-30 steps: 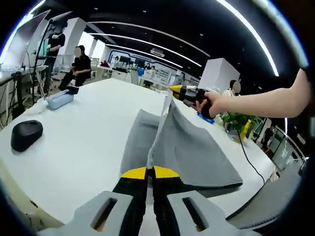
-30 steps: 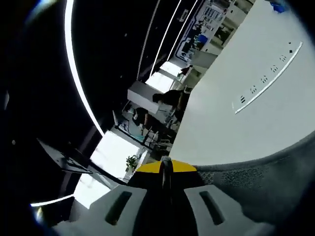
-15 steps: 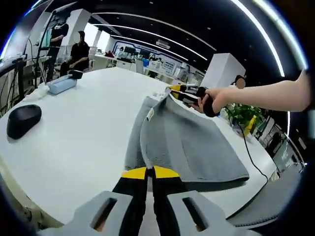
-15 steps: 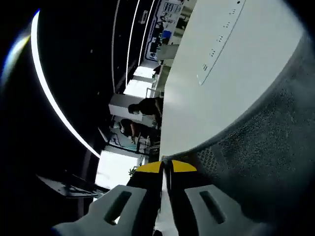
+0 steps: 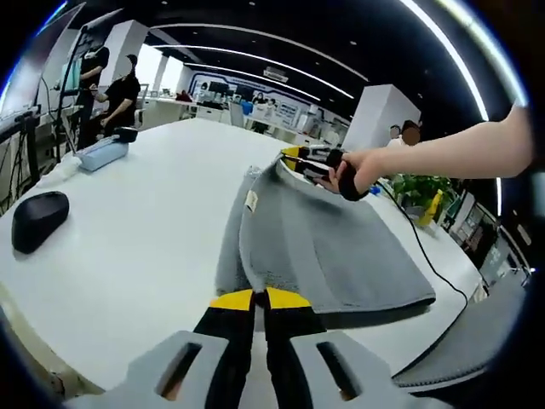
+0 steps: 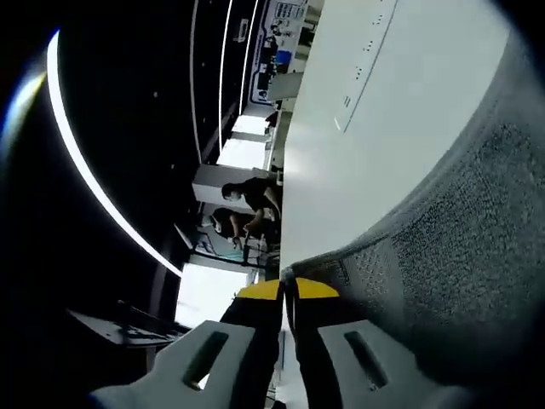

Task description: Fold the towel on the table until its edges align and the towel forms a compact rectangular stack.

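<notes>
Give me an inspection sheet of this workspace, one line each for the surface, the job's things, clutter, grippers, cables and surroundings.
Surface: white table, large and rounded at its near edge.
Job's things: grey towel, partly folded, one layer carried over another, white tag on the lifted edge; not yet a compact stack.
Clutter: black mouse at the left; a pale blue item farther back.
Grippers: left gripper shut on the towel's near corner; right gripper, held in a hand, shut on the far corner.
Cables: a black cable runs over the table's right edge.
Surroundings: open office, ceiling light strips, people standing at the left, a green plant.
</notes>
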Motion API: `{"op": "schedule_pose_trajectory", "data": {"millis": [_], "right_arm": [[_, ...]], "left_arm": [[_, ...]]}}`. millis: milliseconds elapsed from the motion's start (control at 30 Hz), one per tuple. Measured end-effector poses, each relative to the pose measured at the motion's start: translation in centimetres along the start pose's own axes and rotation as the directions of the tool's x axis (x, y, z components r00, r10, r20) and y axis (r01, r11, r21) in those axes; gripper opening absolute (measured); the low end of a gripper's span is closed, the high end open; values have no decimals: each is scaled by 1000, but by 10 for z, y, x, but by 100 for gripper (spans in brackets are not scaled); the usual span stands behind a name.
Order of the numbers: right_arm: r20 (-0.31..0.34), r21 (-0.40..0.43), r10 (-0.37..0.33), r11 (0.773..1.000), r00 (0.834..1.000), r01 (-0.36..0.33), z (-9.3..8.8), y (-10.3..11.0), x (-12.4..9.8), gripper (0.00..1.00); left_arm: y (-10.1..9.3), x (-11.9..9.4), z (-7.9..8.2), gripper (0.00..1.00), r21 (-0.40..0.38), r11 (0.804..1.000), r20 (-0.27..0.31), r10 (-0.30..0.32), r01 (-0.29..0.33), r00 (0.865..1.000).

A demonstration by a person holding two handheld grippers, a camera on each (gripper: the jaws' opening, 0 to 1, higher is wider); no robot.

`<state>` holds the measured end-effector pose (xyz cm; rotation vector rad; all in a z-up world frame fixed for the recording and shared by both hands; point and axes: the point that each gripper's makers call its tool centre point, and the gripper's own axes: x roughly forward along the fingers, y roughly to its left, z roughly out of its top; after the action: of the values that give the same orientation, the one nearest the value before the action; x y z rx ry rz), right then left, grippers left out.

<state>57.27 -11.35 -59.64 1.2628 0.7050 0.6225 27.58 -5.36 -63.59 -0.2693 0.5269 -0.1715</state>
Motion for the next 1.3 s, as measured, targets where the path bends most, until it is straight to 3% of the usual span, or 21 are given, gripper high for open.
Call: {"op": "schedule_pose_trajectory", "data": {"millis": [100, 200, 333, 367, 500, 600, 667, 700, 800, 900, 967, 1000, 1033, 1100, 1167, 1233, 1267, 1300], "right_arm": [[0, 0, 2, 1000, 1000, -2, 5, -5, -2, 2], [6, -11, 10, 1000, 1000, -10, 10, -8, -4, 5], [47, -28, 18, 999, 999, -17, 9, 2, -11, 32], [48, -34, 21, 999, 999, -19, 11, 4, -13, 34], [44, -130, 66, 990, 997, -59, 19, 13, -24, 11], [63, -158, 43, 987, 997, -33, 32, 10, -38, 14], [53, -261, -14, 965, 999, 27, 40, 2, -52, 12], [32, -340, -36, 939, 999, 45, 43, 0, -62, 8], [-4, -472, -99, 878, 995, 85, 54, -7, -87, 1], [-28, -627, -230, 762, 973, 163, 66, -21, -120, 0], [-46, -714, -291, 679, 956, 172, 70, -25, -135, 0], [-60, -772, -344, 611, 937, 175, 72, -29, -148, 0], [-56, -805, -372, 565, 926, 178, 75, -30, -156, 0], [-64, -843, -410, 510, 910, 171, 77, -30, -173, 0], [-59, -853, -427, 491, 902, 177, 81, -26, -185, 0], [-71, -900, -486, 408, 871, 154, 86, -28, -201, 0], [-87, -933, -533, 339, 842, 118, 90, -31, -209, 0], [-96, -952, -574, 291, 813, 93, 92, -36, -215, 0]], "left_arm": [[-4, -1, 1, 7, 4, 1000, 5, -11, 11, 1000], [-5, -4, 7, 19, 27, 1000, 39, -2, 1, 999], [-9, -5, 10, 20, 55, 998, 47, -11, 8, 999], [-10, -5, 10, 20, 61, 998, 49, -10, 7, 999], [-17, -6, 12, 20, 70, 997, 54, -28, 24, 998], [-27, -5, 15, 24, 109, 993, 59, -43, 36, 997], [-36, -6, 20, 26, 149, 988, 78, -56, 44, 995], [-43, -6, 25, 28, 177, 983, 94, -73, 55, 993], [-66, -4, 31, 37, 224, 969, 106, -130, 104, 986], [-92, 1, 28, 36, 318, 935, 64, -184, 155, 981], [-107, 4, 23, 33, 357, 914, 32, -217, 191, 976], [-116, 5, 21, 30, 381, 899, 15, -239, 216, 971], [-123, 6, 20, 27, 392, 891, 1, -249, 229, 968], [-142, 10, 18, 22, 388, 880, -22, -289, 275, 957], [-153, 15, 19, 18, 388, 873, -34, -308, 297, 951], [-166, 23, 17, 7, 406, 852, -76, -330, 332, 941], [-174, 27, 16, 1, 430, 831, -111, -339, 353, 934], [-178, 32, 18, 1, 433, 831, -110, -337, 350, 935]]}}
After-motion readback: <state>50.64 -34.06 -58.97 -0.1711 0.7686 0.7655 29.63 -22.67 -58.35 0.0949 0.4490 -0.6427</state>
